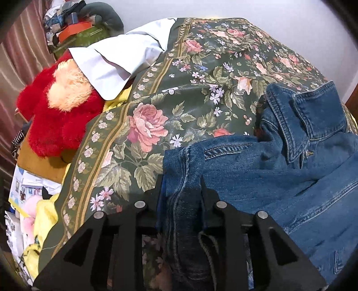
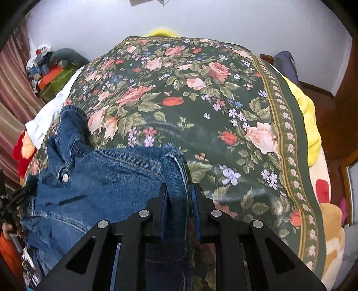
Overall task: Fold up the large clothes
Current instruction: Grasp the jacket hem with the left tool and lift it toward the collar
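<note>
A blue denim jacket with contrast stitching and metal snap buttons point(image 1: 279, 170) lies crumpled on a dark green bedspread printed with pink roses and a bordered edge point(image 1: 179, 89), which covers the bed. The left hand-held gripper point(image 1: 182, 185) is clamped on a bunched seam at one edge of the jacket; denim fills the gap between its black fingers. The right hand-held gripper point(image 2: 179, 190) is likewise clamped on a folded hem of the jacket at the opposite edge. The jacket collar stands up toward the far side, and in the right wrist view a silver snap button point(image 2: 65, 177) shows on the front panel. Beyond the jacket the bedspread is open, with shallow wrinkles. Along the left edge of the bed, a white pillow point(image 1: 116, 60) lies partly under the bedspread, and a red plush toy with a pale fluffy face point(image 1: 60, 107) rests against it. Behind these sits a clutter of an orange box point(image 1: 75, 30), a green case point(image 1: 82, 39) and a grey stuffed shape point(image 1: 105, 15), beside a striped brownish curtain point(image 1: 20, 56). On the right side of the bed, a yellow fleece blanket point(image 2: 311, 125) protrudes from under the bedspread, next to dark wooden furniture point(image 2: 335, 112). A pale wall point(image 2: 179, 20) closes the far side.
</note>
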{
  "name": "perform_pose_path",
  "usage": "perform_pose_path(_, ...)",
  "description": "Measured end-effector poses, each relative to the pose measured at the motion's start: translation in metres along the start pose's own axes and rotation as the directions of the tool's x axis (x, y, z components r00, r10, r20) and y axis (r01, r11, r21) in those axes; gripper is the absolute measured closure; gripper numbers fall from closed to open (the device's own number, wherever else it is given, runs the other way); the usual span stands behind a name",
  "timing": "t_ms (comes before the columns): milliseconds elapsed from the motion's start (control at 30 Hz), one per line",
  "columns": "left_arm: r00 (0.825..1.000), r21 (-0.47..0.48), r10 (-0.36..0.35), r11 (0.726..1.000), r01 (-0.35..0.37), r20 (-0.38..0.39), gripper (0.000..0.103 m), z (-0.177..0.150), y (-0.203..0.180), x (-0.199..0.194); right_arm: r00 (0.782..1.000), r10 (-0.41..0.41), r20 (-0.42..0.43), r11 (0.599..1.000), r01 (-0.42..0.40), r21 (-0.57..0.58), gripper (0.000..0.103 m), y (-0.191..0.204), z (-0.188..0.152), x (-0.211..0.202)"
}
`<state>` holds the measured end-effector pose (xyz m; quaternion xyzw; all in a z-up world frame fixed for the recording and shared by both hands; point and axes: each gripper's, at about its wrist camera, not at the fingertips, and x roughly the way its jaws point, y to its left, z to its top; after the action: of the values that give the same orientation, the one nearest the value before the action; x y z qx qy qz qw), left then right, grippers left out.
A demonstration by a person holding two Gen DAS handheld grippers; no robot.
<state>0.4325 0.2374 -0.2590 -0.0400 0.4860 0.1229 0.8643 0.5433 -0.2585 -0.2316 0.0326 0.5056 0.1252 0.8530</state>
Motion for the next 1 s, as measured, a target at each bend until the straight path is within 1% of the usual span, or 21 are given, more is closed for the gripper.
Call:
perform_pose_path(67, 1.0, 0.015, 0.001, 1.0, -0.001, 0.008, 0.075, 0.0, -0.002, -0.013, 1.0, -0.006, 0.009, 1.0, 0.006, -0.004, 0.088, 0.002, -0.002, -0.008)
perform_pose_path(167, 0.999, 0.017, -0.006, 1.0, 0.005, 0.049, 0.075, -0.001, -0.002, -0.041, 0.999, -0.023, 0.03, 1.0, 0.023, -0.015, 0.088, 0.008, -0.009, -0.03)
perform_pose_path(300, 0.994, 0.04, -0.005, 0.999, 0.001, 0.107, 0.075, -0.005, -0.006, -0.087, 0.998, -0.008, 0.061, 0.999, 0.011, -0.041, 0.088, 0.018, -0.018, -0.065)
perform_pose_path(400, 0.989, 0.06, -0.022, 0.998, 0.013, 0.149, 0.075, -0.011, -0.012, -0.124, 0.997, 0.016, 0.076, 0.998, -0.012, -0.061, 0.088, 0.029, -0.027, -0.098)
perform_pose_path(500, 0.979, 0.097, -0.038, 0.995, 0.018, 0.201, 0.074, -0.023, -0.022, -0.165, 0.994, 0.032, 0.105, 0.997, -0.024, -0.08, 0.088, 0.039, -0.038, -0.131)
perform_pose_path(533, 0.976, 0.106, -0.041, 0.994, 0.019, 0.215, 0.072, -0.027, -0.025, -0.175, 0.992, 0.041, 0.119, 0.996, -0.031, -0.087, 0.088, 0.043, -0.043, -0.145)
perform_pose_path(600, 0.968, 0.115, -0.055, 0.993, 0.027, 0.244, 0.066, -0.036, -0.029, -0.197, 0.988, 0.061, 0.142, 0.994, -0.047, -0.097, 0.088, 0.049, -0.054, -0.17)
perform_pose_path(667, 0.96, 0.118, -0.072, 0.992, 0.041, 0.27, 0.056, -0.046, -0.032, -0.217, 0.984, 0.076, 0.161, 0.994, -0.061, -0.096, 0.088, 0.052, -0.063, -0.188)
perform_pose_path(700, 0.956, 0.119, -0.078, 0.992, 0.045, 0.283, 0.052, -0.051, -0.034, -0.226, 0.982, 0.089, 0.166, 0.993, -0.075, -0.091, 0.088, 0.052, -0.07, -0.199)
perform_pose_path(767, 0.948, 0.124, -0.081, 0.991, 0.044, 0.307, 0.041, -0.063, -0.036, -0.242, 0.981, 0.102, 0.166, 0.992, -0.089, -0.086, 0.088, 0.054, -0.081, -0.212)
perform_pose_path(800, 0.945, 0.127, -0.082, 0.991, 0.043, 0.317, 0.037, -0.069, -0.036, -0.249, 0.981, 0.105, 0.162, 0.992, -0.092, -0.084, 0.088, 0.055, -0.088, -0.218)
perform_pose_path(833, 0.943, 0.13, -0.082, 0.991, 0.041, 0.323, 0.03, -0.077, -0.035, -0.255, 0.982, 0.107, 0.158, 0.992, -0.094, -0.083, 0.088, 0.055, -0.095, -0.224)
perform_pose_path(867, 0.942, 0.13, -0.081, 0.991, 0.04, 0.325, 0.022, -0.082, -0.035, -0.257, 0.982, 0.106, 0.153, 0.992, -0.095, -0.082, 0.088, 0.055, -0.103, -0.227)
perform_pose_path(933, 0.945, 0.119, -0.077, 0.992, 0.041, 0.319, 0.015, -0.095, -0.032, -0.261, 0.987, 0.094, 0.128, 0.993, -0.085, -0.08, 0.088, 0.055, -0.117, -0.229)
perform_pose_path(1000, 0.951, 0.101, -0.078, 0.994, 0.05, 0.298, 0.013, -0.108, -0.026, -0.26, 0.993, 0.086, 0.08, 0.993, -0.079, -0.085, 0.088, 0.055, -0.132, -0.226)
